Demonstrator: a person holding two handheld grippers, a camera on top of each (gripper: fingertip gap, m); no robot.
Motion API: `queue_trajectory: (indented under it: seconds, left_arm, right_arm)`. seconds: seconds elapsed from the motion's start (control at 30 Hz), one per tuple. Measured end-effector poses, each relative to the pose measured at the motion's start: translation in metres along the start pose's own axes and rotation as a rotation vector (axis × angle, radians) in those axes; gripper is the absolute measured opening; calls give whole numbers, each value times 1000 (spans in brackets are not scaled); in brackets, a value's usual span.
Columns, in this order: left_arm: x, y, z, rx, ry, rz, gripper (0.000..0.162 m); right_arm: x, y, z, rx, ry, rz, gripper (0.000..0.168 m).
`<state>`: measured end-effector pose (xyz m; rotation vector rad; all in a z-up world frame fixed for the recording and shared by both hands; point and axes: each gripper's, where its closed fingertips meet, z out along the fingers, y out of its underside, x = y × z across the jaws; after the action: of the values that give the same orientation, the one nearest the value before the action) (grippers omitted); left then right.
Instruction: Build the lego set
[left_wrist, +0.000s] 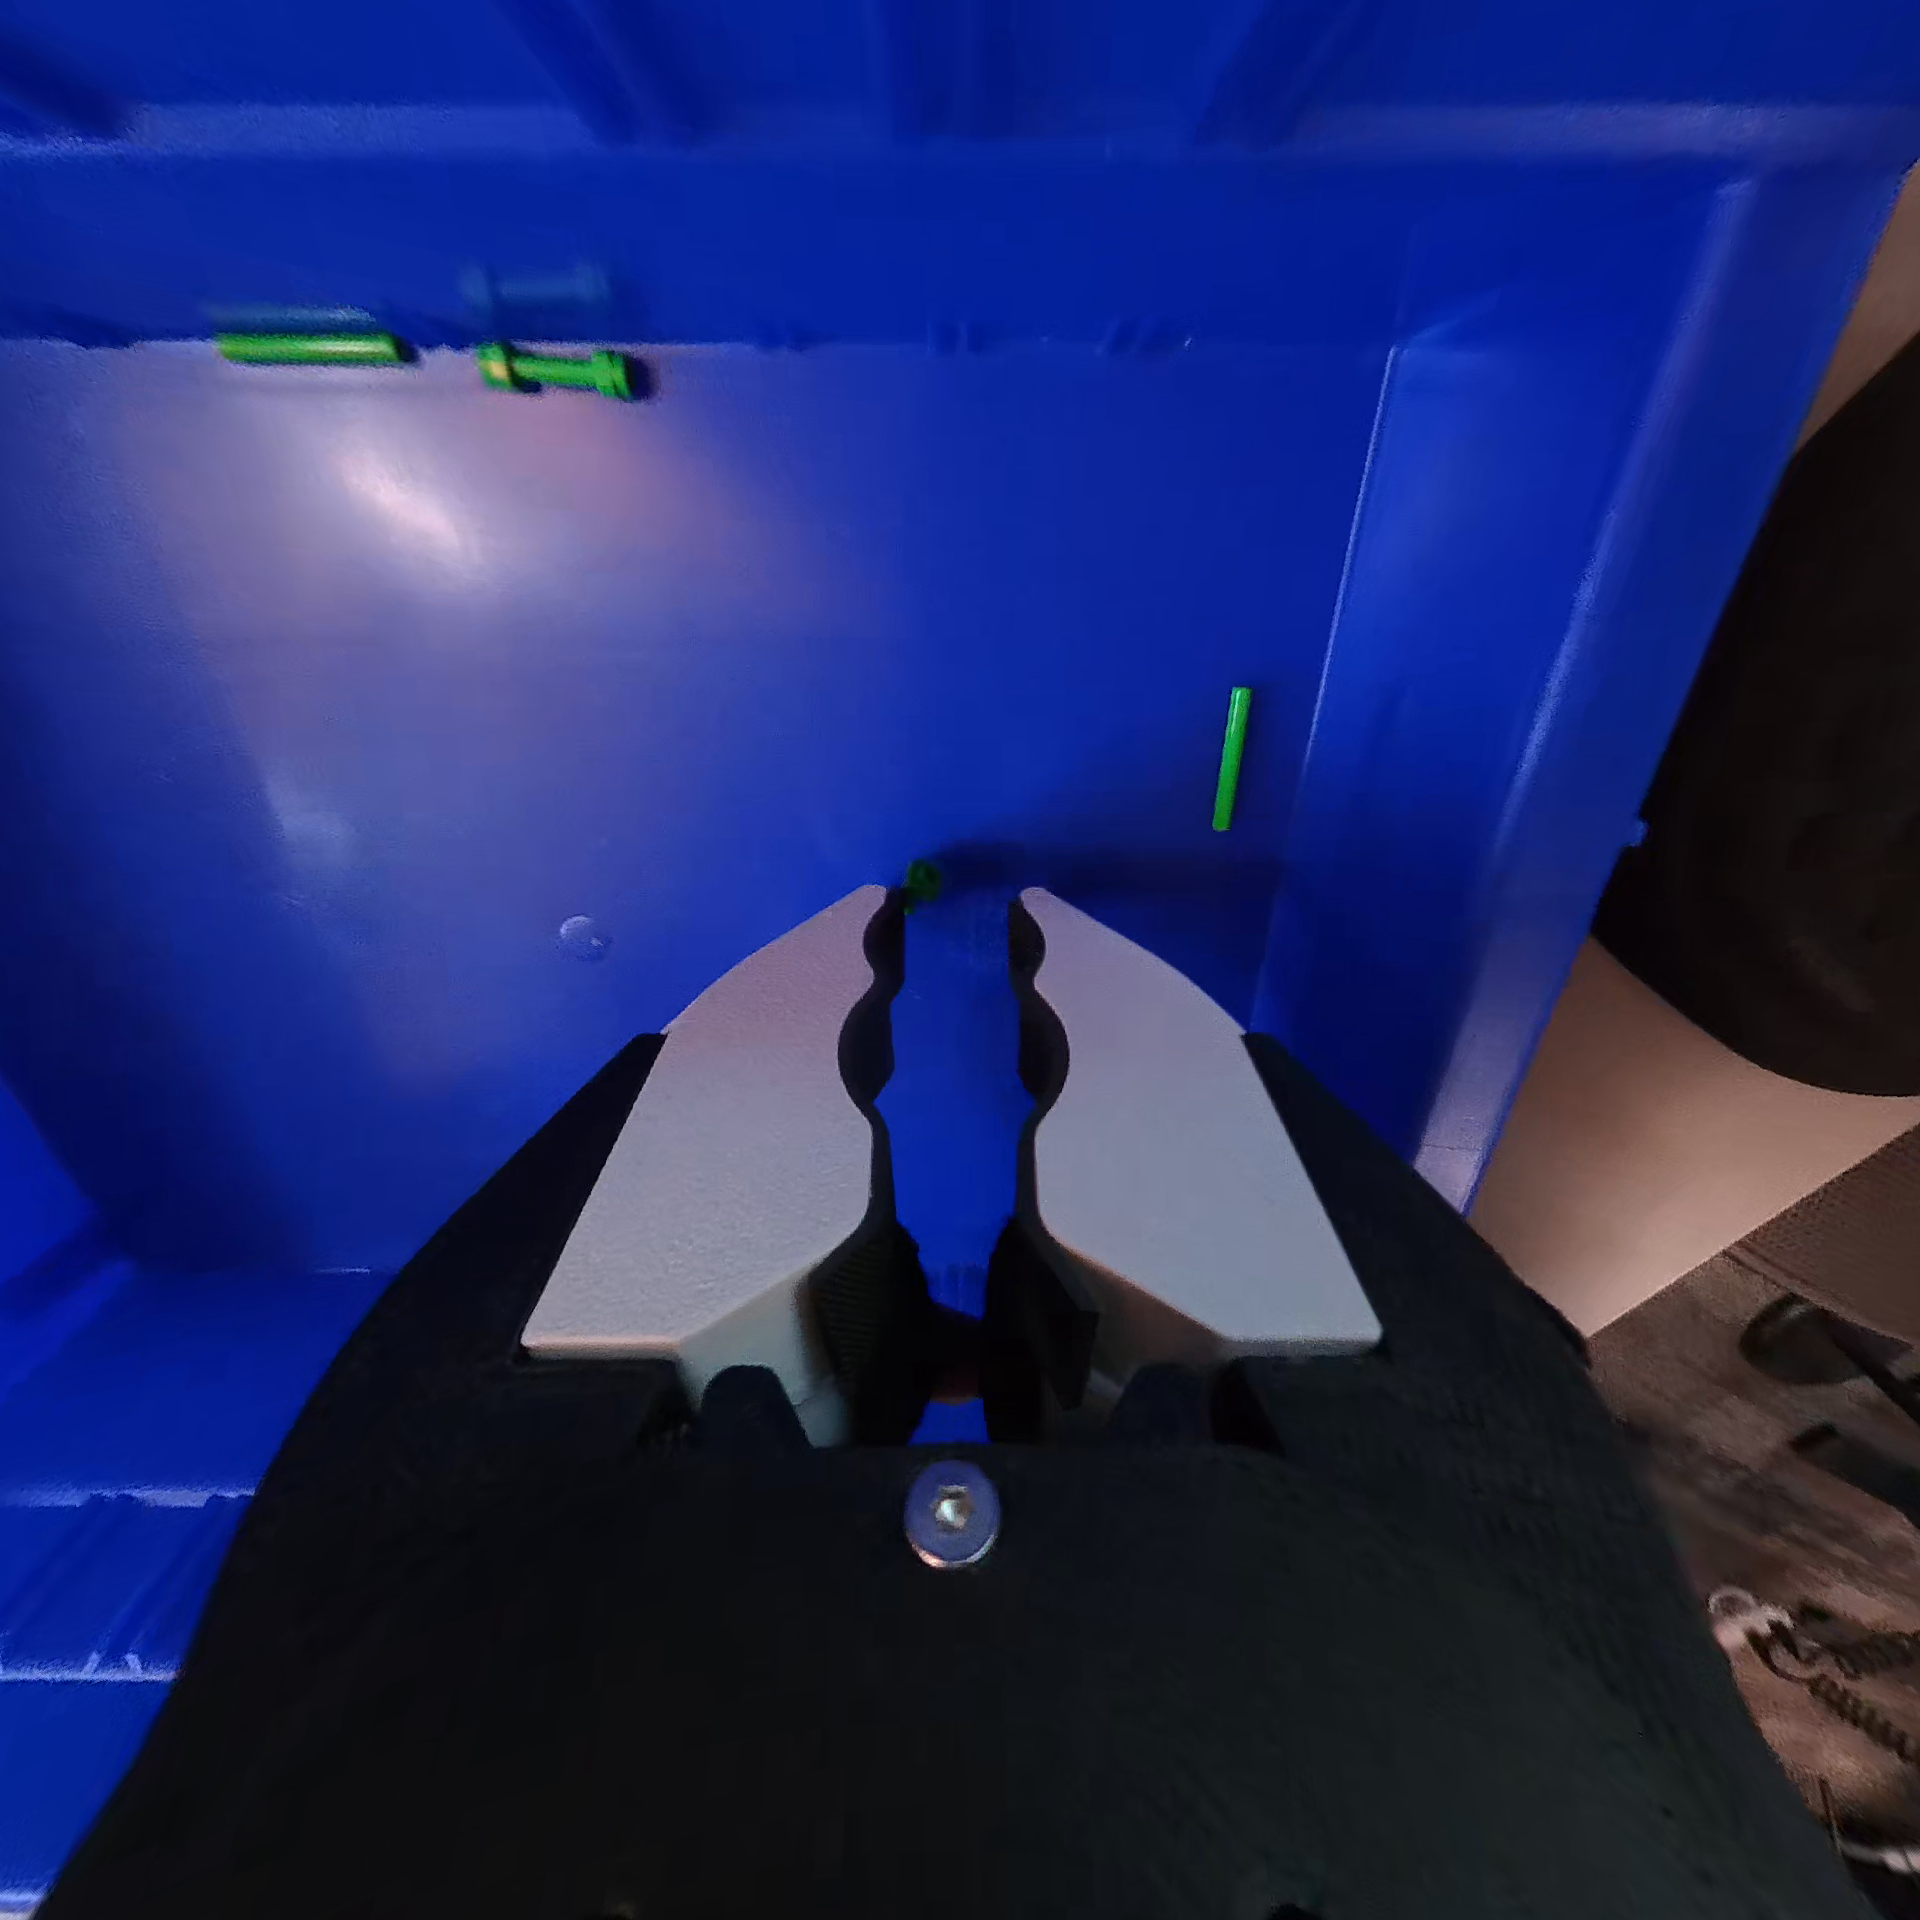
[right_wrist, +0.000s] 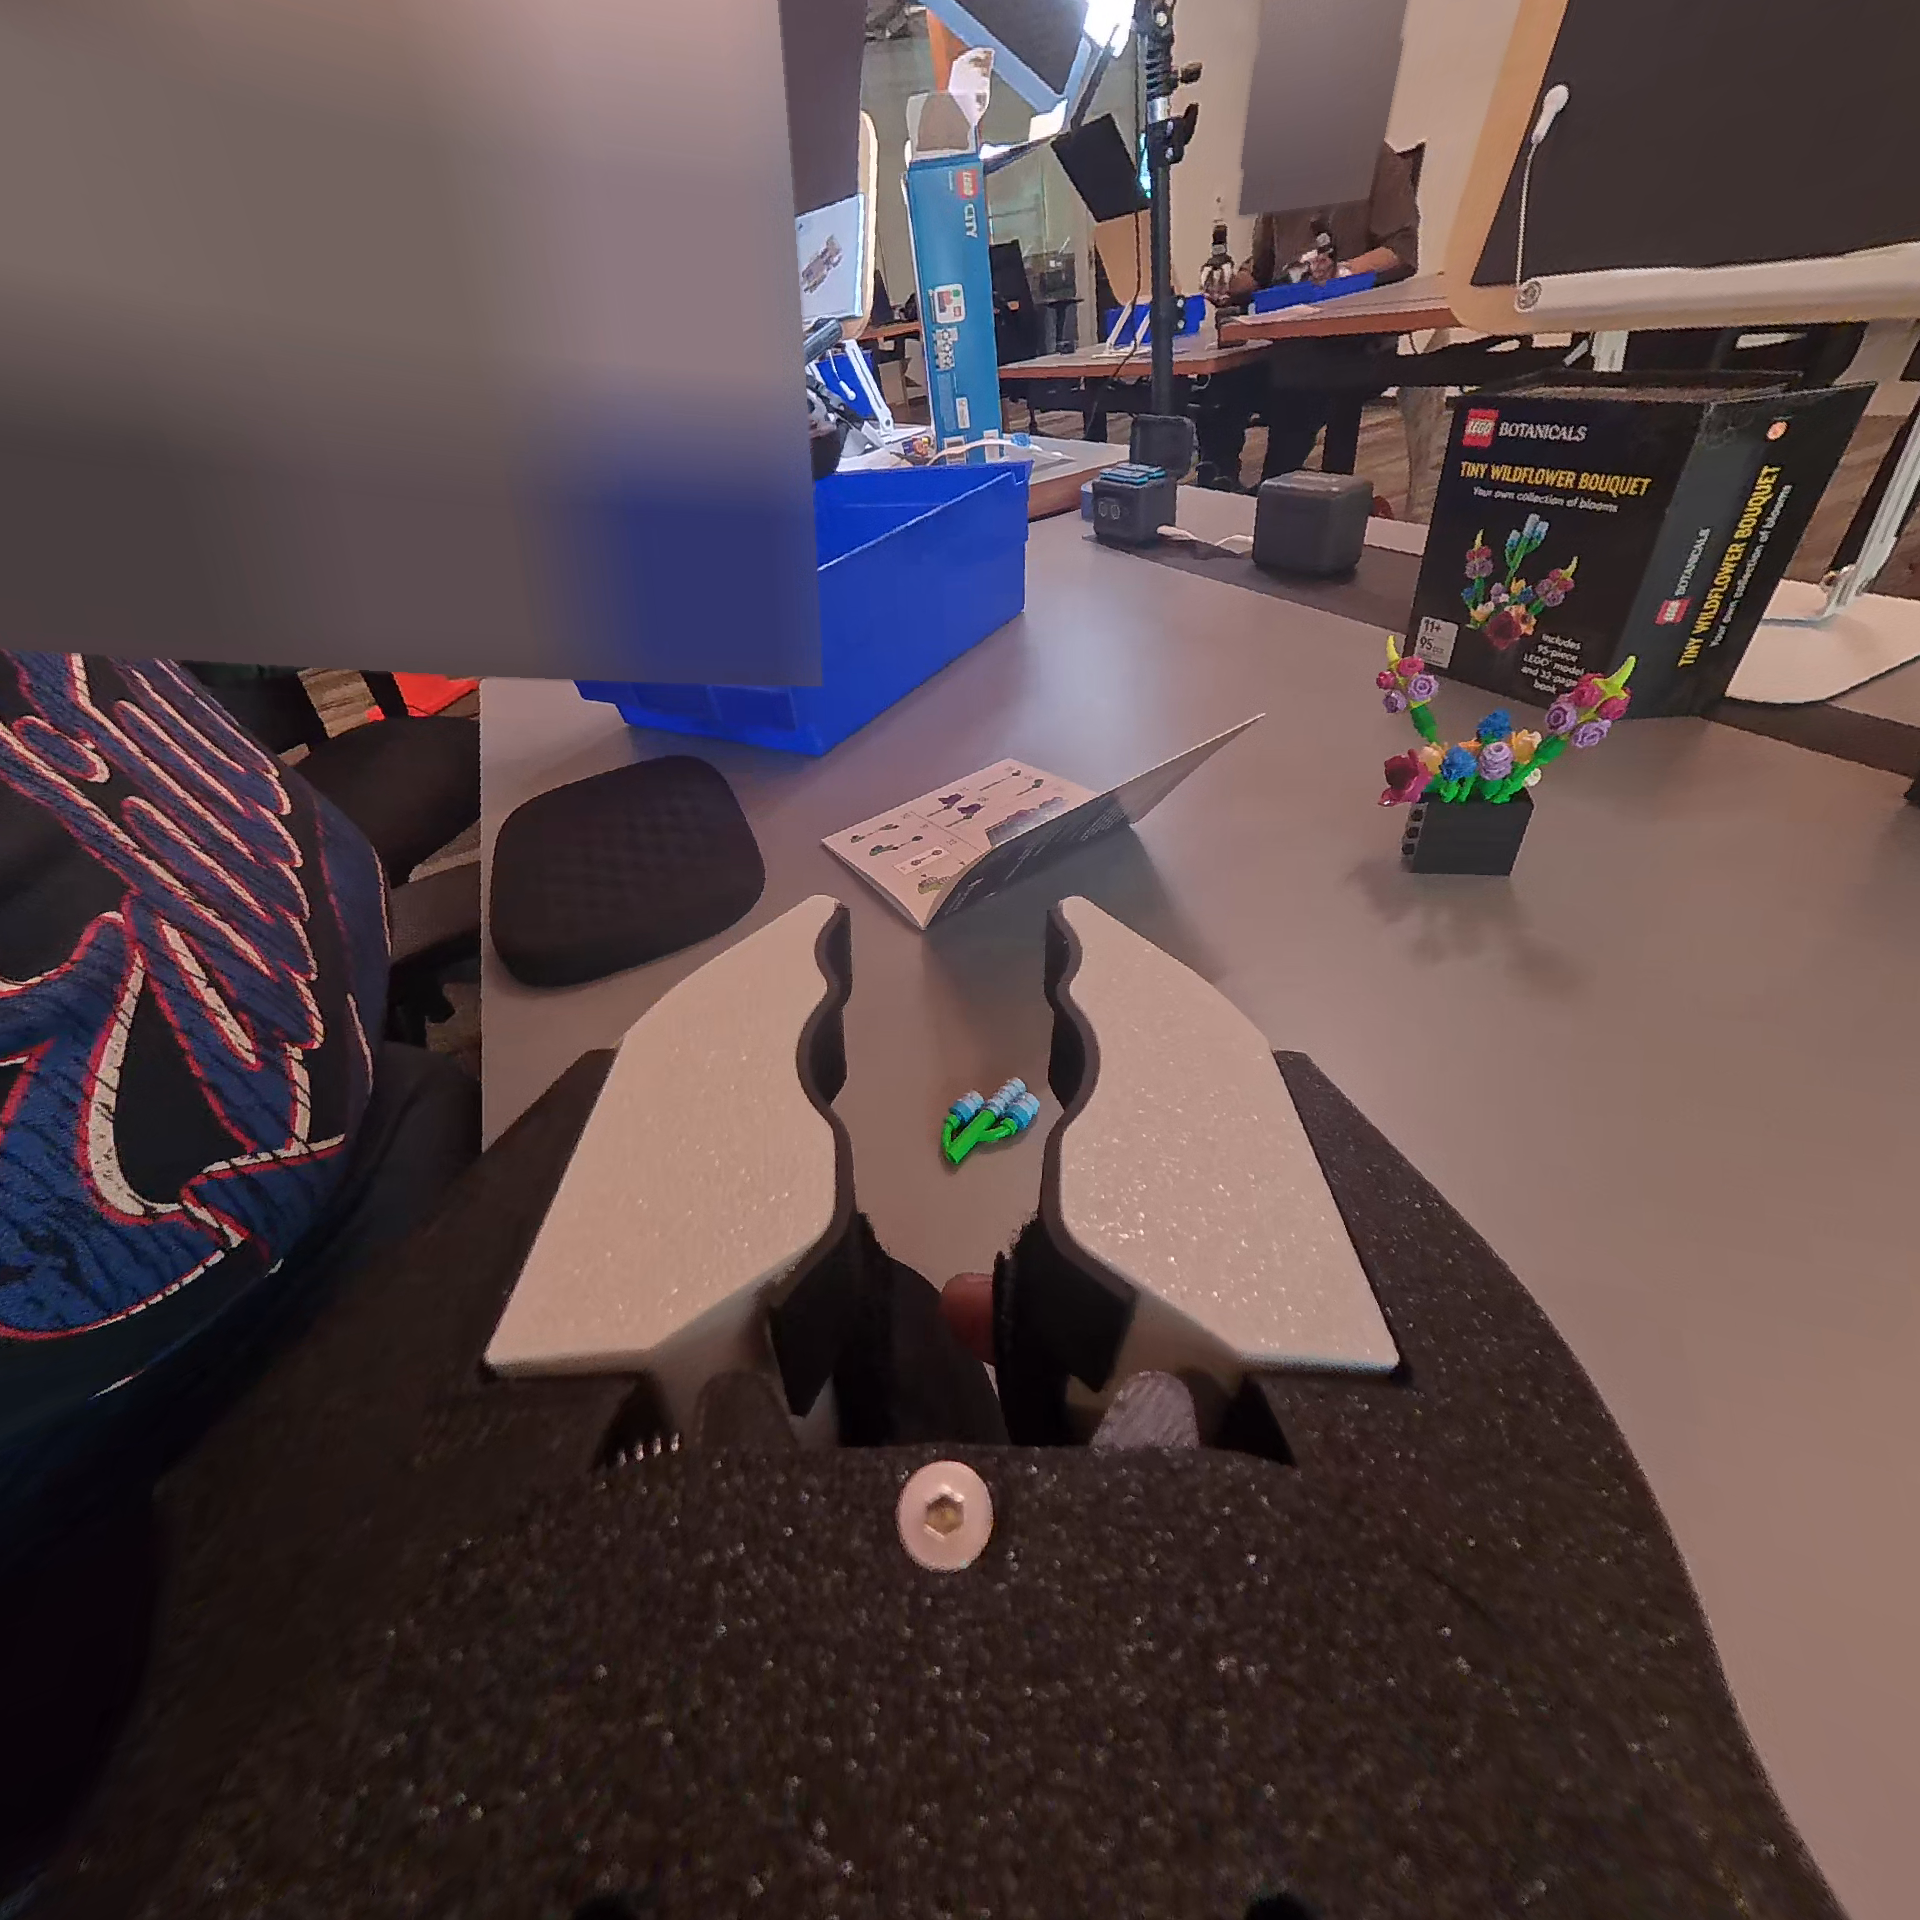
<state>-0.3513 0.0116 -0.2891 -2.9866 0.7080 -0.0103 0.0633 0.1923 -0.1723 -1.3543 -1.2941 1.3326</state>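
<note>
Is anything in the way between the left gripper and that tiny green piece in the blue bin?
No, nothing visible. The left gripper is open and the small green piece lies on the blue bin floor right at its tips.

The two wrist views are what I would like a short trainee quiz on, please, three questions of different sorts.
1. True or false: the left gripper is inside the blue bin.
2. Which piece lies on the table between the right gripper's fingers? A red brick, B green stem with light-blue buds, C wheel.
3. Fill in: the flower bouquet stands in a ____ pot.

Key: 1 true; 2 B; 3 black.
</note>
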Motion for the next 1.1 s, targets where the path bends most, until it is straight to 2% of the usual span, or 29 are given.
queue_trajectory:
  seconds: [0.3,0.43,0.77,0.83,0.9,1.1]
  left_arm:
    - [-28,-55,-26,334,-38,-5,28]
    - [-49,-67,-17,338,-69,-4,35]
    - [-51,-79,9,337,5,23,32]
    - [-52,-79,9,347,11,4,30]
    - [-53,-79,9,351,11,-4,21]
    - [-56,-72,-6,361,-102,8,21]
  right_arm:
    - [2,-2,1,-6,-1,-2,36]
    - [1,-5,4,-4,-6,-6,36]
    - [1,-2,-2,-29,34,-8,36]
    - [1,-2,-3,-32,40,-11,36]
    - [1,-3,-2,-31,39,-15,36]
    - [-3,-4,3,-41,29,-25,36]
